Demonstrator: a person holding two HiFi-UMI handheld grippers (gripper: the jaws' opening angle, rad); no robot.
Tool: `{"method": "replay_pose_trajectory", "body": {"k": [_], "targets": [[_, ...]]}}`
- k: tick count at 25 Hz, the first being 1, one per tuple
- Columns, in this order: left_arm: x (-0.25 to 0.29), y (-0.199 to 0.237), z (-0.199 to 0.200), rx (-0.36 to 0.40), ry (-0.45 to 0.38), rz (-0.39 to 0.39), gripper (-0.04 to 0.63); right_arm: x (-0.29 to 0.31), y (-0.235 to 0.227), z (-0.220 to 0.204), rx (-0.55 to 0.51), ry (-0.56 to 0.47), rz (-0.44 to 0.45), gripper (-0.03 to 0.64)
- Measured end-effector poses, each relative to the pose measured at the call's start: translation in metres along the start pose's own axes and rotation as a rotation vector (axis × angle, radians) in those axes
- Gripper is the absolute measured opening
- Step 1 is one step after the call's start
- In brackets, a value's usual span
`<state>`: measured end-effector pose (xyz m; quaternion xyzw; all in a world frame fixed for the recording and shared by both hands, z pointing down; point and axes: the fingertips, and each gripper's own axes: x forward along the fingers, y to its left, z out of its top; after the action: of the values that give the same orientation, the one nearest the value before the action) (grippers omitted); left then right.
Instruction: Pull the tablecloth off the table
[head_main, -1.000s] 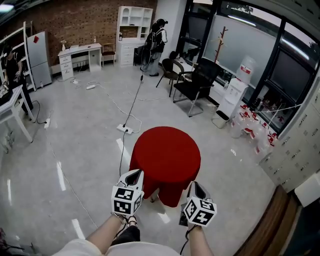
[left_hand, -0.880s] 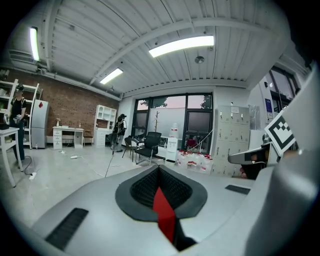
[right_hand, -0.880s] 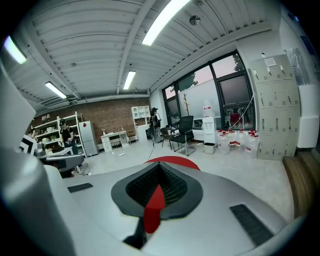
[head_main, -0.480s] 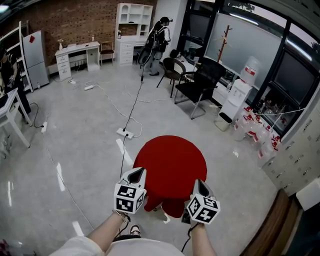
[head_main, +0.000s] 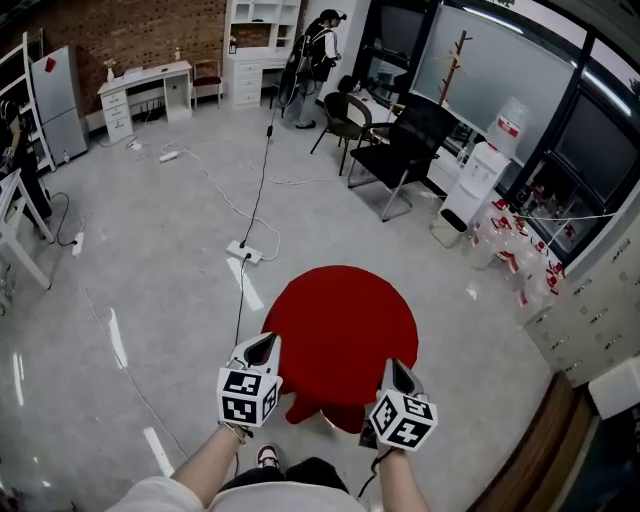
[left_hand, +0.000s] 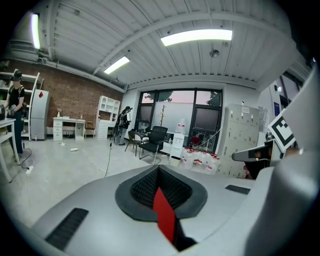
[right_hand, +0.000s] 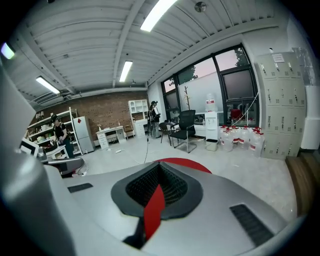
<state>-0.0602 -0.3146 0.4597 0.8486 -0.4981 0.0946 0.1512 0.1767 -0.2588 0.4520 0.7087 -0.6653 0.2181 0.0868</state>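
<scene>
Grey floor runs back to a brick wall and dark windows; red tablecloth sits draped as a round disc just ahead of me; I see both forearms reaching forward, tipped slightly down; left gripper and right gripper are each clamped tight on a fold of the cloth's near edge.

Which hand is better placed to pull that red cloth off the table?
Neither clearly; probably both together: the left tool and the right tool are each shut on a fold of the cloth, at its near edge.
</scene>
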Motion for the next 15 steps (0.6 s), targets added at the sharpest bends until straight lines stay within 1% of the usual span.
{"method": "replay_pose_trajectory", "body": {"k": [4, 7, 11, 15], "targets": [[0.001, -0.005, -0.034, -0.041, 0.077, 0.028, 0.017, 0.018, -0.015, -0.015, 0.009, 0.061, 0.002, 0.025], [0.0, -0.002, -0.039, -0.052, 0.092, 0.064, 0.017, 0.035, -0.015, -0.009, 0.01, 0.082, 0.039, 0.025], [-0.004, 0.018, -0.045, -0.074, 0.093, 0.128, 0.015, 0.049, -0.002, 0.0, -0.047, 0.083, 0.097, 0.025], [-0.007, 0.03, -0.074, -0.092, 0.136, 0.163, 0.017, 0.067, 0.001, -0.022, -0.07, 0.143, 0.123, 0.025]]}}
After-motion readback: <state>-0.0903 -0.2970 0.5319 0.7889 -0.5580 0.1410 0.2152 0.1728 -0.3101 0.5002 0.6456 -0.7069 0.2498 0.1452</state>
